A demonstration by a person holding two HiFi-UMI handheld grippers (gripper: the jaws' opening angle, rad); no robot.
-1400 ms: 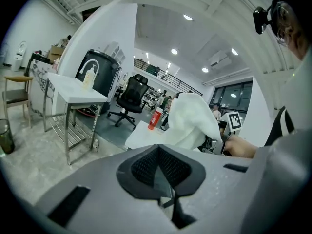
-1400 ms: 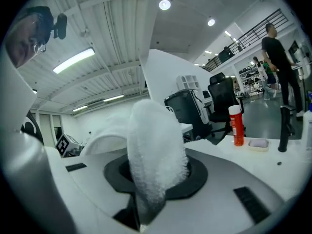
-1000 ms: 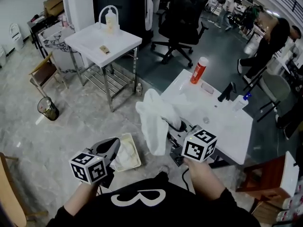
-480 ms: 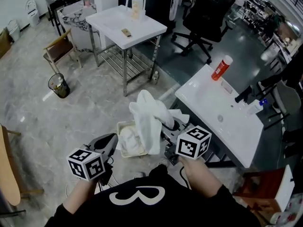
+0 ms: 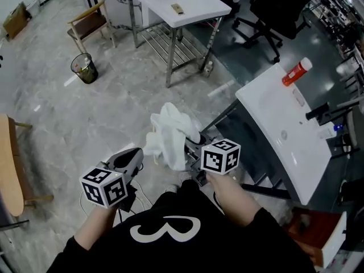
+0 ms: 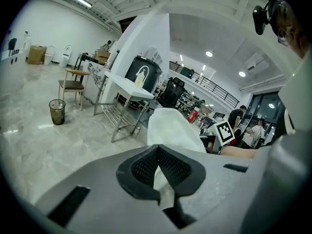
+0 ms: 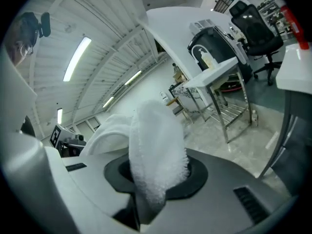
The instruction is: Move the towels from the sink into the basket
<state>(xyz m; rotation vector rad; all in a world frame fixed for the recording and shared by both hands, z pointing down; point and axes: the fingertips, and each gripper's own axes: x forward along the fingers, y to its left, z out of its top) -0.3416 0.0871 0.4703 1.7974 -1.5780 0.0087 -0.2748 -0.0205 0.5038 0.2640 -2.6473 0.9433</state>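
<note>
A white towel (image 5: 170, 132) hangs bunched from my right gripper (image 5: 192, 152), which is shut on it above the floor, left of the white sink (image 5: 284, 124). In the right gripper view the towel (image 7: 156, 150) fills the space between the jaws of the right gripper (image 7: 158, 174). My left gripper (image 5: 133, 155) is held low at the left, close beside the towel, its jaws closed with nothing between them. From the left gripper (image 6: 157, 147) I look past the pads at the towel (image 6: 173, 128) just ahead. The basket is not visible, likely hidden under the towel.
A steel-legged table with a white top (image 5: 176, 1) stands ahead, with a small bin (image 5: 84, 68) and a wooden chair (image 5: 91, 21) to its left. An orange bottle (image 5: 297, 71) and a black faucet (image 5: 318, 111) sit on the sink. A wooden board (image 5: 8, 164) lies at far left.
The view has swung left, so the sink has slid to the right. The right gripper has carried the towel away from the sink and lower; the basket, seen earlier beside the towel, is now covered.
</note>
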